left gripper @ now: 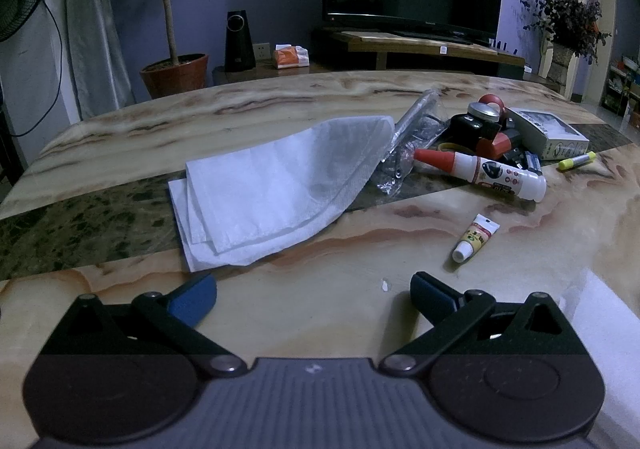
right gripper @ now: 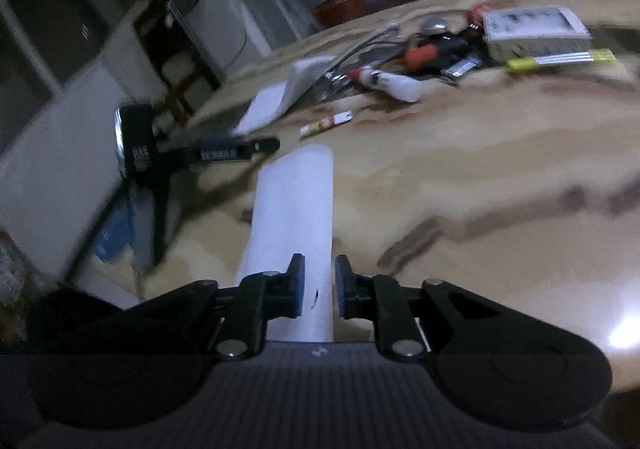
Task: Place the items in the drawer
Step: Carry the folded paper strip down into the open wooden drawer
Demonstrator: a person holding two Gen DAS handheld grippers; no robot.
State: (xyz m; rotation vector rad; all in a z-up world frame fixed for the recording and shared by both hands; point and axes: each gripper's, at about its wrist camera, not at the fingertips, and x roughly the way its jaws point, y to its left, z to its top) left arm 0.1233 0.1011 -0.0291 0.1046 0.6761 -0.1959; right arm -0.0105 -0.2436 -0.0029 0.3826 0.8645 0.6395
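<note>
White tube lengthwise between right gripper fingers, narrowly apart, pointing ahead; left gripper fingers wide apart.

- The right gripper is seen with its jaws narrowly parted over a white strip; contact cannot be told.
- A small tube lies on the marbled worktop.
- Farther off, a white box, a yellow marker and a white bottle are blurred.

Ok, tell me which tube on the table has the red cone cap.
The big white bottle beside the clutter; the small tube lying nearer has a white cap.
</note>
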